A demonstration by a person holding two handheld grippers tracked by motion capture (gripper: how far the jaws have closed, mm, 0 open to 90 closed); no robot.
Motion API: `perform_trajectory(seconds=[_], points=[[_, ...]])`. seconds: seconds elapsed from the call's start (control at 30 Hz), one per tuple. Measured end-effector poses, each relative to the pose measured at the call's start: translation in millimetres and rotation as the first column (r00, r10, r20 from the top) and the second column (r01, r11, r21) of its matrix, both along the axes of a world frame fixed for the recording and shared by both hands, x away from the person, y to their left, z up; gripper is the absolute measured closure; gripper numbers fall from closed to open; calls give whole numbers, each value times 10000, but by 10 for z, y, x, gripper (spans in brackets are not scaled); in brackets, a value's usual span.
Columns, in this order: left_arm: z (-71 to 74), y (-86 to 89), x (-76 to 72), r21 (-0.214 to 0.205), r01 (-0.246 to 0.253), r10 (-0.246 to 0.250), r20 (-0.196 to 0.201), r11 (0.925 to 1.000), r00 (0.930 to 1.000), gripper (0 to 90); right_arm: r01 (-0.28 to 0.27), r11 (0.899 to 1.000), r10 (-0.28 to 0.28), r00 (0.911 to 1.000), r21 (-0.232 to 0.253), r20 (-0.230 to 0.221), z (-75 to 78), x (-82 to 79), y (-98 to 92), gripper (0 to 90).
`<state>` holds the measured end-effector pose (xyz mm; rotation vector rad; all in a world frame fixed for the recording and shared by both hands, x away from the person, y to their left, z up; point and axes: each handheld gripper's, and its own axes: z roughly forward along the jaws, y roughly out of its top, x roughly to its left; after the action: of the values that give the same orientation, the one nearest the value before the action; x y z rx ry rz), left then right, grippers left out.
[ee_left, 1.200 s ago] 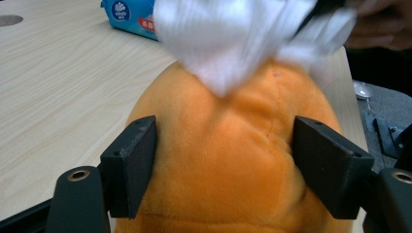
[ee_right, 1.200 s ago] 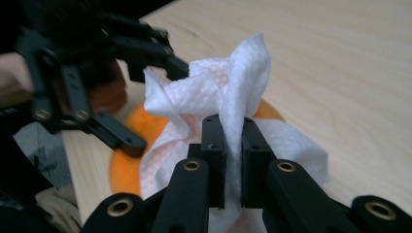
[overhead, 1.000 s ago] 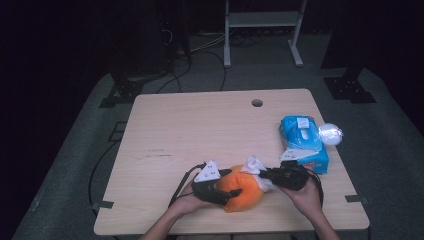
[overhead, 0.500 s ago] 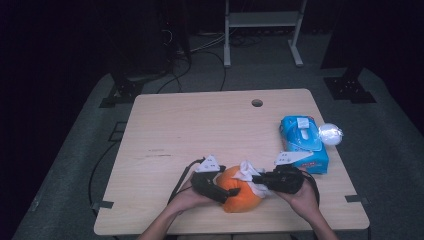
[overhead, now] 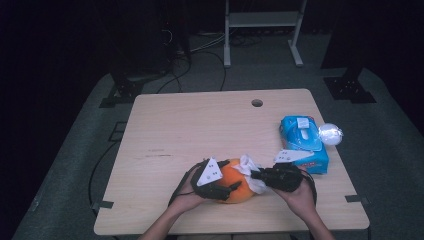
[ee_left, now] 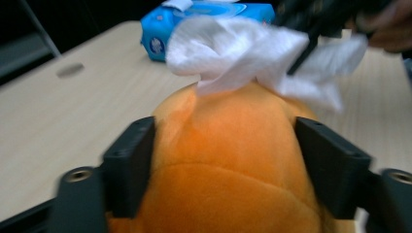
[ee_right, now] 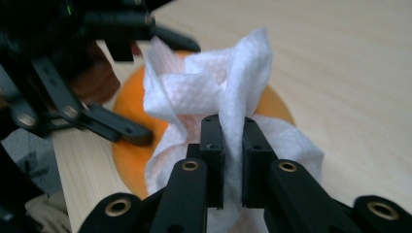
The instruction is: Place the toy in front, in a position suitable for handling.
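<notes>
No readable text anywhere. The blue wipes pack [overhead: 304,144], far right on the table, carries a white label and a round printed mark on its end face [ee_left: 158,44], both too blurred to make out any letters or numbers.

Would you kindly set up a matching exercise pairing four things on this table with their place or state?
Things:
1 orange plush toy
2 white wipe
3 blue wipe pack
4 shiny ball

Places or states:
A pinched in the right gripper
B beside the pack, at the table's right edge
C between the left gripper jaws
D lying flat, right side

Pairs: 1-C, 2-A, 3-D, 4-B
</notes>
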<state>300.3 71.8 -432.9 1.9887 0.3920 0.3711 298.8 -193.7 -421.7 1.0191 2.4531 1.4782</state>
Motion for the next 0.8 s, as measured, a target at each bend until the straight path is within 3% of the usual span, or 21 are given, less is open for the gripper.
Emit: perform_trajectory(seconds=[0.07,0.1,0.2,0.3,0.33,0.4,0.47,0.63,0.7,0.8], points=[[-7,21,42,-99,-68,62,-673,9999,9977,124,-434,9990,427,9978,-119,-497,-42,15,32,833],[-34,21,51,-52,-116,111,-881,9999,9960,109,-502,9986,494,9977,-180,-462,-33,3,43,835],[-90,2,11,155,-195,205,-681,9997,9975,153,-471,9985,469,9989,-290,-68,26,-47,70,843],[-83,-34,-46,342,-5,21,-458,9994,9990,200,-403,9990,393,9981,195,473,107,-104,114,840],[-78,-39,-59,422,-23,40,-390,9991,9992,209,-392,9992,388,9976,50,582,110,-107,144,839],[-78,-33,-78,550,-20,36,-282,9985,9996,231,-353,9985,379,9974,-415,615,77,-98,179,840],[-85,-13,-75,565,26,-10,-272,9984,9996,238,-237,9987,254,9990,-454,356,27,-61,142,843],[-96,11,-53,352,-11,26,-445,9994,9990,227,815,9894,-785,9965,-1203,294,-38,4,-22,846],[-92,2,-56,390,-23,38,-400,9992,9992,211,870,9919,-848,9960,-927,279,-22,-13,-26,847],[-85,-11,-53,428,17,-1,-388,9991,9992,200,372,9992,-364,9972,-113,659,89,-73,69,843]])
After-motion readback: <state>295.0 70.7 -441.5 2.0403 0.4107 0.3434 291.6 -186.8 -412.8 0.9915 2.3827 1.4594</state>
